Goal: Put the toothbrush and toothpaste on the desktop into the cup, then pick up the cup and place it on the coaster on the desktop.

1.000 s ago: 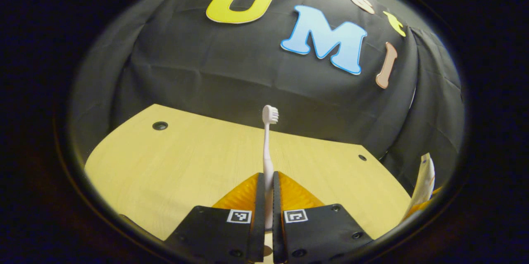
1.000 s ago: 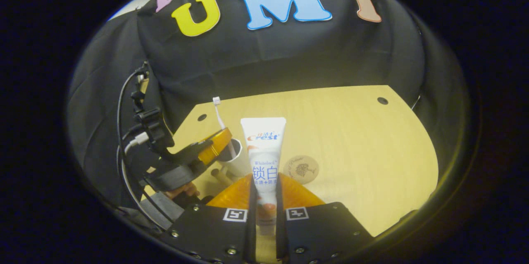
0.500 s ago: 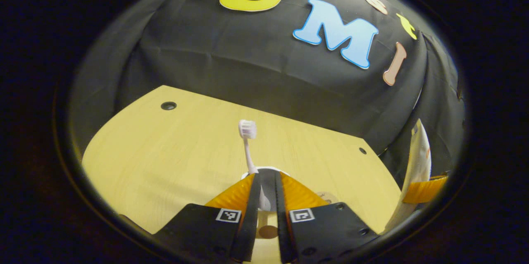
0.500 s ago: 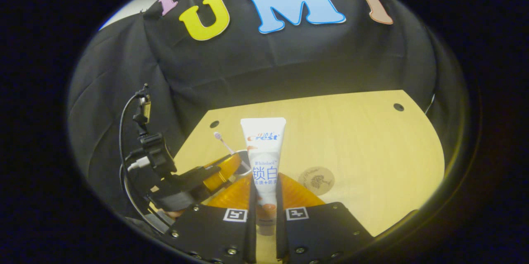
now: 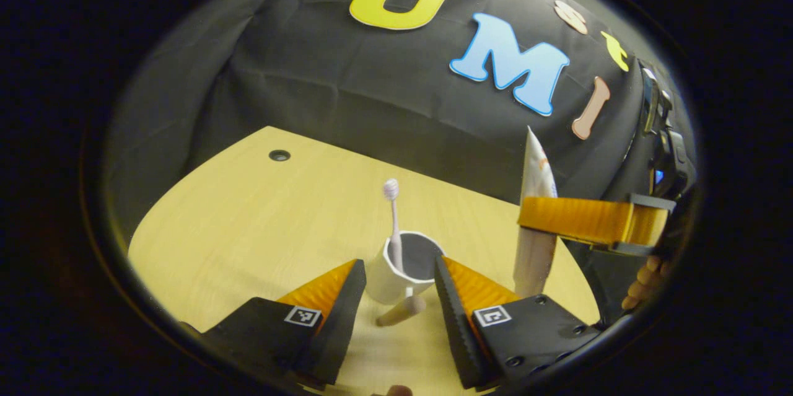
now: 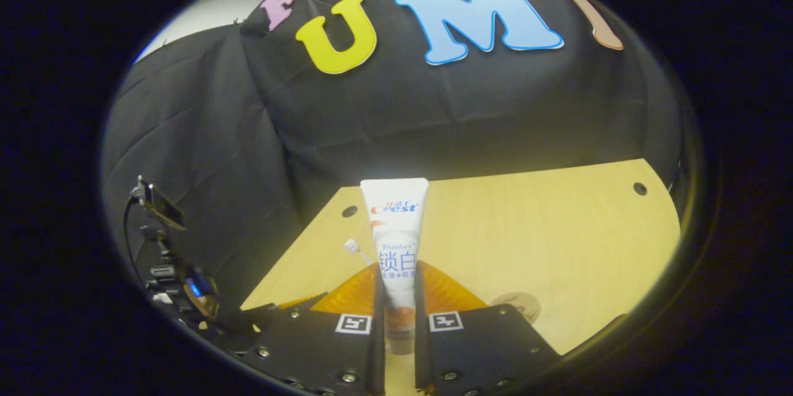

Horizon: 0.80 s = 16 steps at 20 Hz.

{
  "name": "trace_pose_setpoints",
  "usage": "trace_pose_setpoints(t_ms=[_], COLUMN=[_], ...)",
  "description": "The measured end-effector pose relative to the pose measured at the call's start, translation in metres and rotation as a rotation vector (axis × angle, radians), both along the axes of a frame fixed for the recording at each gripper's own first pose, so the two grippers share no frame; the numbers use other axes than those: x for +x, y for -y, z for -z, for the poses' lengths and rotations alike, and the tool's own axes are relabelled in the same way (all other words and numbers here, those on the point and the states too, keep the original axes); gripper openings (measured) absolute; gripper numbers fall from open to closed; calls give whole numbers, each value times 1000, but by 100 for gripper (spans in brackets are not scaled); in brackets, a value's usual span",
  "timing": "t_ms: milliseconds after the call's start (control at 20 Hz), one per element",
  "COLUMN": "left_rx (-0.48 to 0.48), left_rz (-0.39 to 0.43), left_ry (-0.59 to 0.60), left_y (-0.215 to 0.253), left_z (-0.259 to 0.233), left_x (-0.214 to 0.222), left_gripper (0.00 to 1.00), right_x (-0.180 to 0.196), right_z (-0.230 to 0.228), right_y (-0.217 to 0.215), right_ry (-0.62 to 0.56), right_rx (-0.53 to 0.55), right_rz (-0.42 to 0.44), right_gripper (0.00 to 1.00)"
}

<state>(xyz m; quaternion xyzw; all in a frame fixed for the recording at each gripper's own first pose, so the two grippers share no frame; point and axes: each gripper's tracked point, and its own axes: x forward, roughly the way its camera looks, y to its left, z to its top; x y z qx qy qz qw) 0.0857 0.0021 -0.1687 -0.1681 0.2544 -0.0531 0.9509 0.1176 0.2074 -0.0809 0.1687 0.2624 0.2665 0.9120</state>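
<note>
In the left gripper view the pale toothbrush [image 5: 394, 222] stands head-up inside the white cup [image 5: 387, 281], which has a wooden handle [image 5: 399, 312]. My left gripper [image 5: 398, 267] is open, one finger on each side of the cup, touching nothing. My right gripper [image 6: 395, 269] is shut on the white toothpaste tube [image 6: 394, 216], held upright. From the left gripper view that tube [image 5: 536, 222] hangs to the right of the cup, above the desk, between orange fingers [image 5: 582, 220]. The toothbrush head [image 6: 352, 246] peeks out left of the tube. The round coaster [image 6: 518, 306] lies at the lower right.
The pale wooden desk [image 5: 248, 216] has small dark holes [image 5: 279, 155] near its far corners. Black cloth walls close it in behind. A hand [image 5: 644, 284] holds the right gripper at the desk's right edge. The left gripper's body with cables [image 6: 179, 278] sits low at the left.
My left gripper has opened and let go of the toothbrush, which now stands in the cup. The right gripper has carried the toothpaste closer to the cup, still upright.
</note>
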Motion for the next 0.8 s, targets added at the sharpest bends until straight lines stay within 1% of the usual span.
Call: trace_pose_setpoints(t_ms=[50, 150, 200, 250, 350, 400, 450, 500, 600, 750, 800], left_rx=[12, 23, 22, 25, 47, 55, 51, 42, 24, 10, 10], left_rz=[-10, -17, -16, -12, 2, 4, 7, 6, 2, 2, 0], left_ry=[-12, -39, -53, -67, -90, -96, -105, -116, -140, -161, -166], left_y=[-4, -8, -8, -8, -6, -6, -5, -3, 0, 3, 2], left_z=[2, 9, 12, 15, 23, 26, 30, 33, 40, 45, 47], left_x=[-7, -20, -27, -34, -49, -55, -61, -65, -72, -74, -74], left_gripper=[87, 86, 87, 85, 85, 85, 87, 85, 85, 86, 88], right_x=[6, 17, 23, 30, 36, 42, 46, 48, 49, 46, 44], right_z=[0, -4, -6, -7, -4, 0, 2, 5, 16, 31, 35], right_y=[-6, -19, -26, -32, -44, -52, -58, -64, -70, -80, -82], right_ry=[5, 42, 68, 90, 124, 130, 140, 157, 186, 200, 206], right_rx=[1, 9, 10, 8, 7, 9, 7, -4, -56, -119, -133], right_rz=[-4, -11, -16, -20, -30, -36, -41, -46, -59, -97, -107], right_gripper=[19, 19, 19, 19, 19, 19, 19, 19, 19, 20, 17])
